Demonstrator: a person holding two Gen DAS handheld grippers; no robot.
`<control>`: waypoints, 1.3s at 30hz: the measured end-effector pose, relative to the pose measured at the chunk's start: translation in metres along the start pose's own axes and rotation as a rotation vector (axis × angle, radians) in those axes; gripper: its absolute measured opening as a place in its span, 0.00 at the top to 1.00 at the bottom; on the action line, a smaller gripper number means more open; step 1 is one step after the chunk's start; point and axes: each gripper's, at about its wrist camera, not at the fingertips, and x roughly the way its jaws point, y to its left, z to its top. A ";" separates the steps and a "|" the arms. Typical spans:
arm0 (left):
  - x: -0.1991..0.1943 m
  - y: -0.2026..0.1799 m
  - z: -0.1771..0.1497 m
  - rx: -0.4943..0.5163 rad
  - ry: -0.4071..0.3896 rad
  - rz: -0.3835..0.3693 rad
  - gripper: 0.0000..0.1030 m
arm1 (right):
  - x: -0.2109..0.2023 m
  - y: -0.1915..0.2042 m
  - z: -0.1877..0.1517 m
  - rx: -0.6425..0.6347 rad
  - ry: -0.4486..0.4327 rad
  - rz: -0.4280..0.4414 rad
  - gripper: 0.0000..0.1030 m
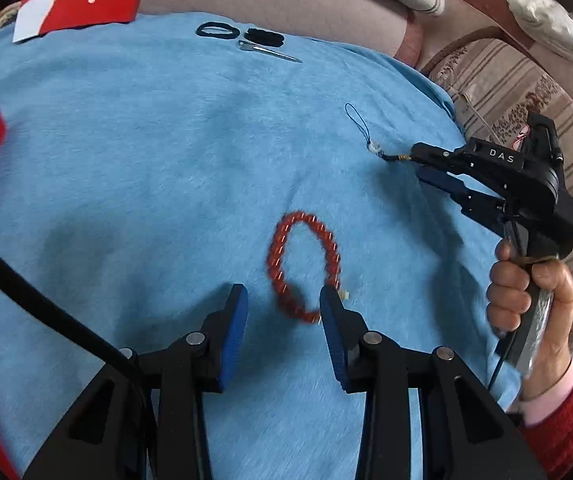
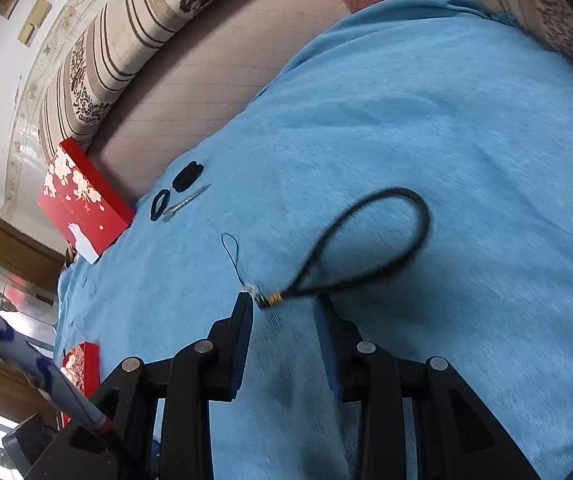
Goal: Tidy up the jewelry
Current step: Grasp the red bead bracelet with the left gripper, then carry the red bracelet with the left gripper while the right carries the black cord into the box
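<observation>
- Two grippers over blue cloth (image 1: 126,160).
- Left gripper (image 1: 284,300) part open around red bracelet (image 1: 302,264), not gripping.
- Right gripper (image 2: 284,308) part open, black cord strap (image 2: 370,240) at tips, not gripped.

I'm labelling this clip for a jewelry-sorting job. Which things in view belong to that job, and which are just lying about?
Belongs to the job:
- red bead bracelet
- black cord strap with charm
- black hair ties
- silver hair clip
- red floral box

Just lying about:
- blue cloth underneath
- striped cushions
- black cable
</observation>
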 end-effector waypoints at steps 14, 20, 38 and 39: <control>0.013 -0.024 0.012 0.013 -0.050 0.130 0.93 | 0.021 0.010 0.011 -0.061 -0.035 -0.135 0.93; -0.045 -0.009 0.009 -0.036 -0.130 0.063 0.93 | -0.014 0.034 0.008 -0.096 -0.099 -0.057 0.93; -0.196 0.124 -0.009 -0.166 -0.340 0.251 0.93 | -0.036 0.163 -0.102 -0.495 -0.071 0.054 0.93; -0.202 0.135 -0.011 -0.182 -0.344 0.267 0.93 | -0.033 0.172 -0.111 -0.523 -0.062 0.060 0.93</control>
